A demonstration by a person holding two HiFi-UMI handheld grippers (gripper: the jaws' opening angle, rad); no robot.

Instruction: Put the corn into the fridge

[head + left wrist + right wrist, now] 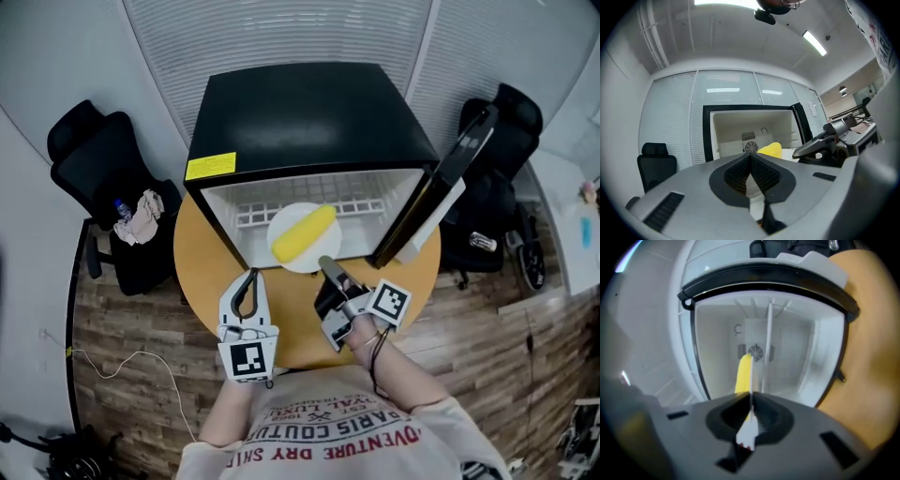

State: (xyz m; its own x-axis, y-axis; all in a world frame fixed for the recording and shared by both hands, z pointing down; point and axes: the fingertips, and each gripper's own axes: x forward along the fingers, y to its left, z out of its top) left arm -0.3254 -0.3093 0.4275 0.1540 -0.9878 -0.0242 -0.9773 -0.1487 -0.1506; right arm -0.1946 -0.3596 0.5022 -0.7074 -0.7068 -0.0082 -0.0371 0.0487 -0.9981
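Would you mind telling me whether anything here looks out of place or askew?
Nothing looks spilled or damaged. Only the white plate bearing the corn is not yet settled: it sits at the fridge's open front, its near rim pinched by the right gripper.

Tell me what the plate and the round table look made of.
The plate: plain white, smooth, thin-rimmed, so glazed ceramic or hard plastic; the pictures cannot settle which. The round table: matte tan top with even colour, likely wood or wood-look laminate.
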